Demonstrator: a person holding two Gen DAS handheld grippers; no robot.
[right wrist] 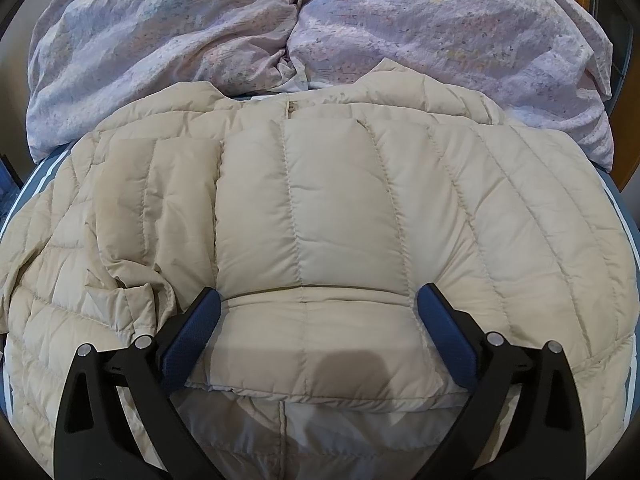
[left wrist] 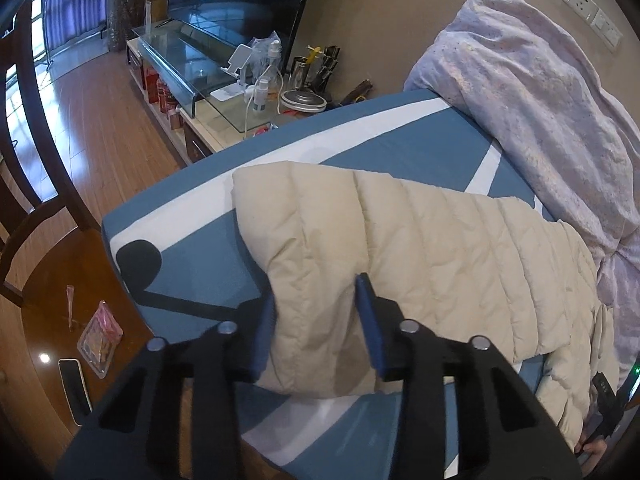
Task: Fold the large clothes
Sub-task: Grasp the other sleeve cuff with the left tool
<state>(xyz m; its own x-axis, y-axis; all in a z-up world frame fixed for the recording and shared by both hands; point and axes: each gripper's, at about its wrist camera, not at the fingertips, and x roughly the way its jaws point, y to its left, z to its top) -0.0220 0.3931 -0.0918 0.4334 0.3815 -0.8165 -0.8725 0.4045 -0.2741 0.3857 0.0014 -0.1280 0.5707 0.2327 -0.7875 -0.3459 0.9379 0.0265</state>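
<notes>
beige jacket (left wrist: 400,240) edge pinched by left gripper (left wrist: 316,320); right gripper (right wrist: 320,312) spread.

Cream, quilted in stitched channels: down jacket (right wrist: 344,208). Pale lilac with a faint small floral print: duvet (right wrist: 440,28). Blue with white stripes and black shapes: bed sheet (left wrist: 400,148). Navy on black frames: gripper fingers (right wrist: 448,328). Warm reddish-brown wood: floor (left wrist: 100,120).
</notes>
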